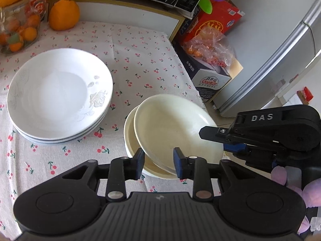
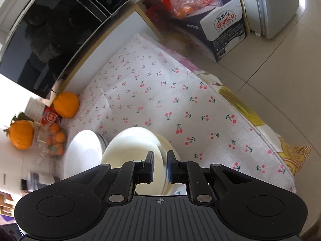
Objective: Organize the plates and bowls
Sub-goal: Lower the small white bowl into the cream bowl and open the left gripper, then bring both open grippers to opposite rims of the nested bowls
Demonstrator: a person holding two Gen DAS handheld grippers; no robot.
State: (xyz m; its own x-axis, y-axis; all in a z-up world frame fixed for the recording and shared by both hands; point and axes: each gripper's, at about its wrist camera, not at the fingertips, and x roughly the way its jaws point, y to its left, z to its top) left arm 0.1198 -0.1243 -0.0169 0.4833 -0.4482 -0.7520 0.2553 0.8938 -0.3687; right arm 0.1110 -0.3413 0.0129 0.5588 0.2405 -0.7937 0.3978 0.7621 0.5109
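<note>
A cream plate [image 1: 172, 126] is tilted over a cream bowl [image 1: 130, 138] near the table's right edge. My right gripper [image 1: 212, 140] is shut on the plate's right rim; in the right wrist view the gripper [image 2: 159, 165] pinches the plate [image 2: 132, 146] edge above the bowl [image 2: 168, 142]. My left gripper [image 1: 158, 162] is open, its fingers either side of the plate's near rim, not touching. A stack of white rose-patterned plates [image 1: 60, 94] sits to the left and also shows in the right wrist view [image 2: 82, 152].
Cherry-print tablecloth [image 1: 140, 64] covers the table. An orange [image 1: 64, 14] and a bag of small oranges [image 1: 18, 34] sit at the back left. A microwave [image 2: 60, 30] stands behind. Boxes [image 1: 208, 74] and a fridge [image 1: 280, 50] stand beyond the right edge.
</note>
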